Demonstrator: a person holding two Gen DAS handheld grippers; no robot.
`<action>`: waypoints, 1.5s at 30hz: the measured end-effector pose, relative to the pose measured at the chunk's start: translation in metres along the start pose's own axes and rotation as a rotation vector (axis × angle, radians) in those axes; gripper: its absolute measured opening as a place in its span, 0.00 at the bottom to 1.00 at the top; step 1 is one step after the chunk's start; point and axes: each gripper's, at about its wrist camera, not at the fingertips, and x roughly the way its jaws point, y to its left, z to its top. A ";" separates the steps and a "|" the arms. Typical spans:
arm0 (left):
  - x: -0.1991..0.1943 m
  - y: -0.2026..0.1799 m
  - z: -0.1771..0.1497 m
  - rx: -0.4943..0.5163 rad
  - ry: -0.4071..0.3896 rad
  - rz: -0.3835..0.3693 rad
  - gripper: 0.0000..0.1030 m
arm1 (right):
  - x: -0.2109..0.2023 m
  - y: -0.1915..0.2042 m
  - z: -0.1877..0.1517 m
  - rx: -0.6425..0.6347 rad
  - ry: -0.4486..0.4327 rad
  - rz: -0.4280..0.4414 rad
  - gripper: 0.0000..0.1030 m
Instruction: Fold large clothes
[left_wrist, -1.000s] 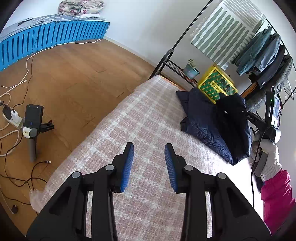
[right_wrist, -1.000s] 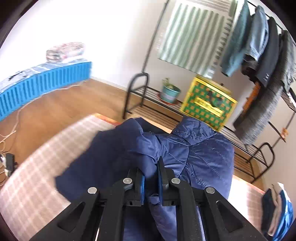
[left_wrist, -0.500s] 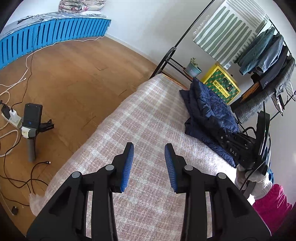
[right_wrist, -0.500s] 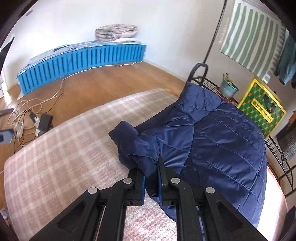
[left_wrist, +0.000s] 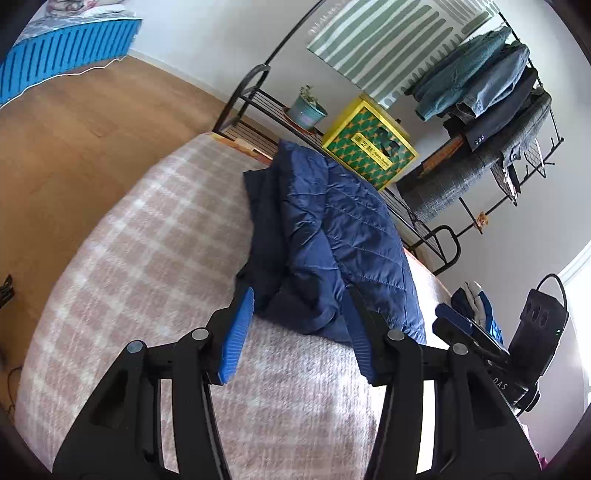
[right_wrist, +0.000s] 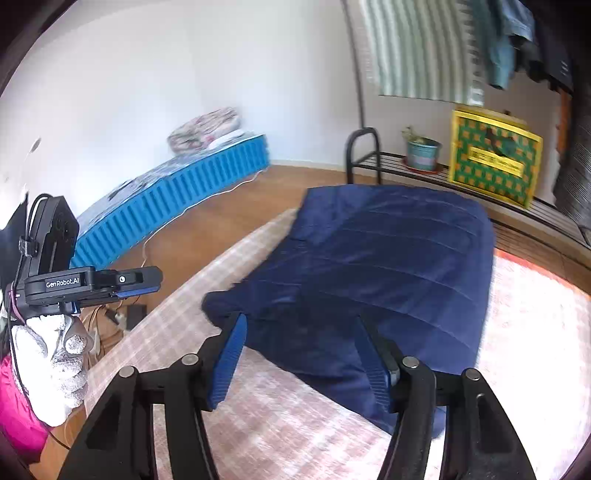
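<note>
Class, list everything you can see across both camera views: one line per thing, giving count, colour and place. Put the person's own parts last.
jacket: one, navy, folded on the blanket
blanket: one, pink checked, under the jacket
crate: one, yellow and green, on the rack
plant pot: one, teal, beside the crate
hanging clothes: several, blue and grey, on the rack
mattress: one, blue, by the wall
left tongs: one, black and blue, open
right tongs: one, black and blue, open

A home bedroom: checked bed cover (left_wrist: 155, 266), wooden floor (left_wrist: 74, 122), clothes rack (left_wrist: 491, 110) hung with jackets, potted plant (left_wrist: 306, 108), yellow crate (left_wrist: 369, 147), and blue mattress (right_wrist: 173, 206) by the wall.
</note>
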 end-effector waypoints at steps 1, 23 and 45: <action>0.009 -0.005 0.003 0.013 0.008 0.007 0.50 | -0.005 -0.019 -0.005 0.050 0.002 -0.044 0.68; 0.142 0.034 0.060 -0.070 0.226 0.175 0.66 | 0.078 -0.139 -0.034 0.519 0.143 0.161 0.72; 0.086 -0.036 -0.060 0.165 0.287 0.073 0.26 | -0.016 -0.108 -0.080 0.317 0.351 -0.009 0.26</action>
